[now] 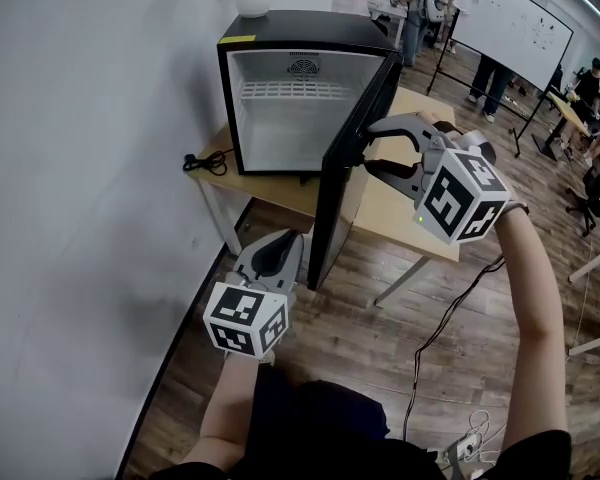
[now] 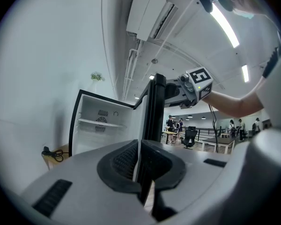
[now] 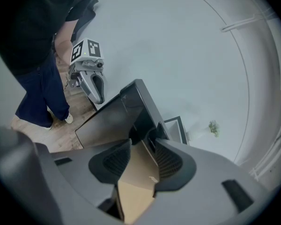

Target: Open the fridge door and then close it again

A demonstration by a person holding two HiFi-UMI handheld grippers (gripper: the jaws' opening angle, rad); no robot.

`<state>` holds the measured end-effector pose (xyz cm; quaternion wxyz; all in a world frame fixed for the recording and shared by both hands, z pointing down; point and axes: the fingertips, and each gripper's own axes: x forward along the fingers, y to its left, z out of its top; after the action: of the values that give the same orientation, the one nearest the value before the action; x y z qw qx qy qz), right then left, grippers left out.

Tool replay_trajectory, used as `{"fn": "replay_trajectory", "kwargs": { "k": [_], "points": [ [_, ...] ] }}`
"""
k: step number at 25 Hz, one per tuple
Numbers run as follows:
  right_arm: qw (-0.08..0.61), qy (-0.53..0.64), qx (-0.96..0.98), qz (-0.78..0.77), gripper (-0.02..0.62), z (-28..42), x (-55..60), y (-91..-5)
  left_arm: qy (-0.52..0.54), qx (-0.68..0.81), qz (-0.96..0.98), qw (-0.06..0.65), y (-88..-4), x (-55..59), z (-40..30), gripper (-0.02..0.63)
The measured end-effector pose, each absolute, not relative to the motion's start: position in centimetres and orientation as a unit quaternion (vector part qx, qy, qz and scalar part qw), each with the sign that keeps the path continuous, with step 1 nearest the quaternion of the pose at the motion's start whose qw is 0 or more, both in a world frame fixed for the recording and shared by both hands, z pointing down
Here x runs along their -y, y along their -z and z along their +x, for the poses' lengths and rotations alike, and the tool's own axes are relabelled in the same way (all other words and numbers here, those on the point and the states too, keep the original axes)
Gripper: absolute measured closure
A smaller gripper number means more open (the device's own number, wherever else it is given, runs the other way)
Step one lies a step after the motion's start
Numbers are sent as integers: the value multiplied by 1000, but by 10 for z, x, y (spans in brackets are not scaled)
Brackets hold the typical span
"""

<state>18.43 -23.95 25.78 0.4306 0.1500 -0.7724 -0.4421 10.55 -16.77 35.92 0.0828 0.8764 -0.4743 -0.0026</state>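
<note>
1. Head view: we see the mini fridge (image 1: 290, 98) on a wooden table (image 1: 405, 223), its door (image 1: 342, 188) swung wide open. The right gripper (image 1: 368, 153) is at the door's outer face, the left gripper (image 1: 280, 253) low by its inner face.
2. Left gripper view: our jaws are pressed together and empty, just beside the door's edge (image 2: 155, 116).
3. Right gripper view: our jaws gape, gripping nothing, near the door's top corner (image 3: 138, 90).

Black mini fridge (image 1: 290, 98) on wooden table (image 1: 405, 218), white interior; door (image 1: 345, 183) swung open.

Open office-like workroom — whiteboard (image 1: 515, 23), office chair (image 1: 598, 196), wood-plank floor (image 1: 380, 338), people (image 1: 417, 13) beyond.
</note>
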Motion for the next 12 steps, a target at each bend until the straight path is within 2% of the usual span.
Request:
{"fn": "replay_trajectory", "kwargs": {
  "k": [12],
  "points": [
    [428, 448, 768, 162, 466, 232, 222, -257, 4, 461, 883, 83, -365, 147, 134, 600]
  ]
}}
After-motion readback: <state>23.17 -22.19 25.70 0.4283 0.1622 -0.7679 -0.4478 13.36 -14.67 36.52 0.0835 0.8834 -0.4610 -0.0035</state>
